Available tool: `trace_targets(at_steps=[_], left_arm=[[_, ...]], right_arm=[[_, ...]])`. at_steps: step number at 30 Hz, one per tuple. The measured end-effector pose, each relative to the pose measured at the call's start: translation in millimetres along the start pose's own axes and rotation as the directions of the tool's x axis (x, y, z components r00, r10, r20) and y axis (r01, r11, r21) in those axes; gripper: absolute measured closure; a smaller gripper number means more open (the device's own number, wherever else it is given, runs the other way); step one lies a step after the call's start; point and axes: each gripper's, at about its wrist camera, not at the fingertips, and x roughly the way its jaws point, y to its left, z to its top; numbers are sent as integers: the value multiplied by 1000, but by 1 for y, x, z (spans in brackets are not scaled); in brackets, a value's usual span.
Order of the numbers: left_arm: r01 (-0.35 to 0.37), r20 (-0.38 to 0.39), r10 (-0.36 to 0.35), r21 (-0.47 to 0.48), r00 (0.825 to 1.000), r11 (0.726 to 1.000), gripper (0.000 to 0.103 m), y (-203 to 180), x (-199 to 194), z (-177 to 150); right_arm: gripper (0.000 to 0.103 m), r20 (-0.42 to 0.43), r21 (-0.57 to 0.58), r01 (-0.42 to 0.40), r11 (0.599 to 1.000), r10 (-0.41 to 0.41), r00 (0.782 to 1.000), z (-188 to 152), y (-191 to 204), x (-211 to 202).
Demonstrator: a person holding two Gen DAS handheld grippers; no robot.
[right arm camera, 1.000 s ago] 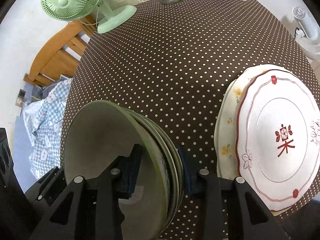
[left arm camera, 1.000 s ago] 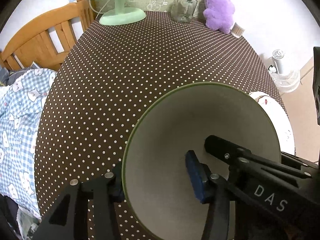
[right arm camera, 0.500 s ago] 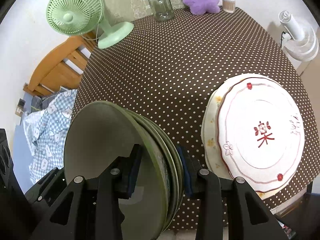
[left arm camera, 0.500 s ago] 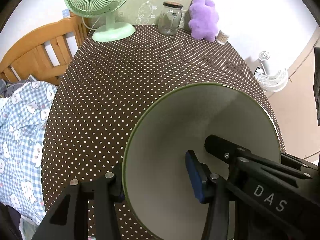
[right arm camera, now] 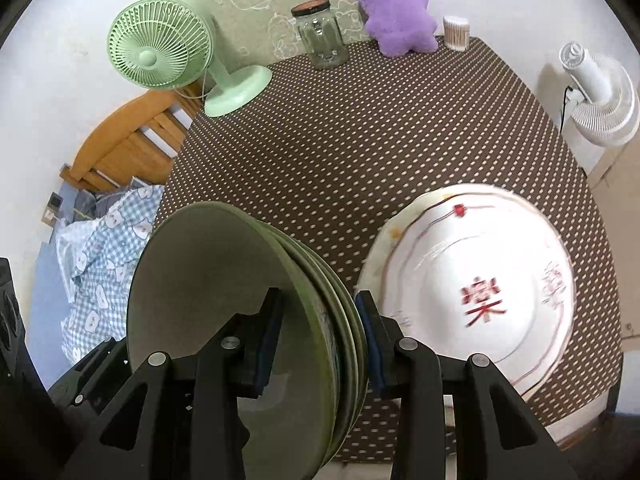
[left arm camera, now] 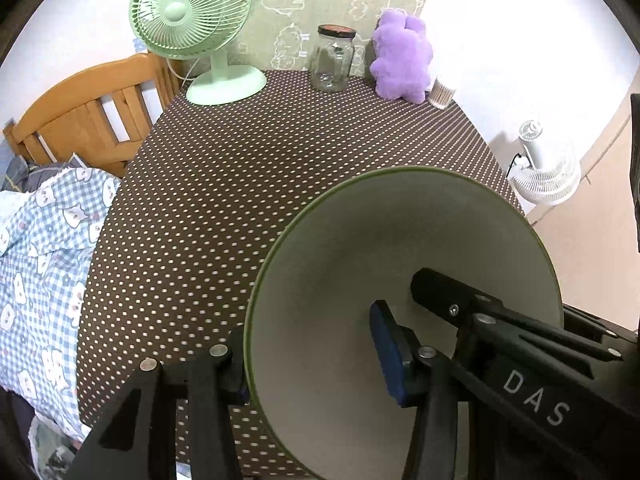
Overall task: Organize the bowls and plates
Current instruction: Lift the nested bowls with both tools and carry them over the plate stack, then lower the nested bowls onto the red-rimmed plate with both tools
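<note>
Several green bowls, nested one inside another and tipped on edge, fill the lower left of the right wrist view, and the right gripper is clamped across their stacked rims, one blue pad inside the innermost bowl and the other against the outermost wall. Nothing can be seen inside the bowls. In the left wrist view the same stack takes up the lower right, and the left gripper pinches its rim, with one blue pad pressed on the pale inner face and the other finger outside the wall. Both grippers are partly closed around the stack, which hangs above the brown dotted table. At the lower right of the right wrist view, white plates with red markings lie stacked flat on the table. Along the top edge stand a green fan, a lidded glass jar whose contents cannot be told, a purple plush toy and a small tub of cotton swabs.
</note>
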Motion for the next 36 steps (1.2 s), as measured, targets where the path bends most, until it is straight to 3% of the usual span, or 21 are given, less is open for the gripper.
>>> trace_targets(at_steps=[19, 36], left_arm=[[3, -18, -3, -10, 1000, 1000, 55, -86, 23, 10], [-35, -123, 25, -81, 992, 996, 55, -123, 71, 14]], right_arm=[[63, -14, -3, 4, 1000, -4, 1000, 23, -88, -22], [63, -138, 1, -13, 1000, 13, 990, 35, -144, 12]])
